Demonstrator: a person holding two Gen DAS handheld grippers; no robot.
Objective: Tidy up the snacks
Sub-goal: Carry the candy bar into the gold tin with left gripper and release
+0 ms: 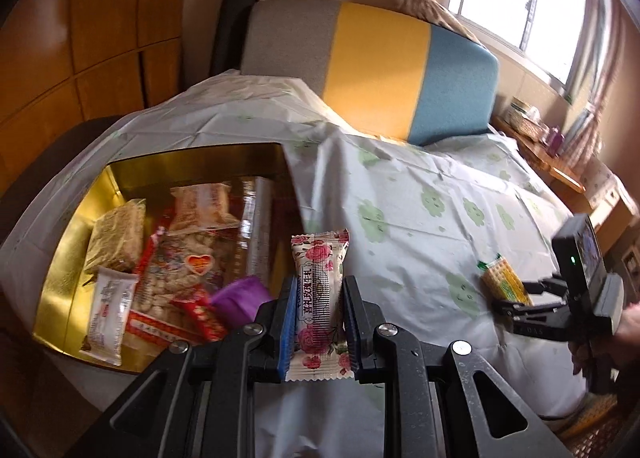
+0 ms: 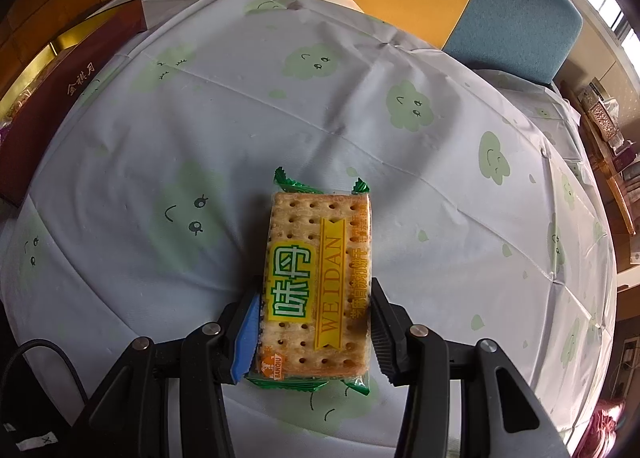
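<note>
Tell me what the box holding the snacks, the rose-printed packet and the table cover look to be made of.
Box: likely cardboard lined with gold foil; its inner walls shine and mirror the light.
Rose-printed packet: thin glossy plastic film, with crimped, serrated end seals.
Table cover: probably thin plastic sheeting; it shows sharp fold creases and a faint sheen, though coated cloth is possible.

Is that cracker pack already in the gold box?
No, the cracker pack lies on the tablecloth, between the right gripper jaws.
</note>
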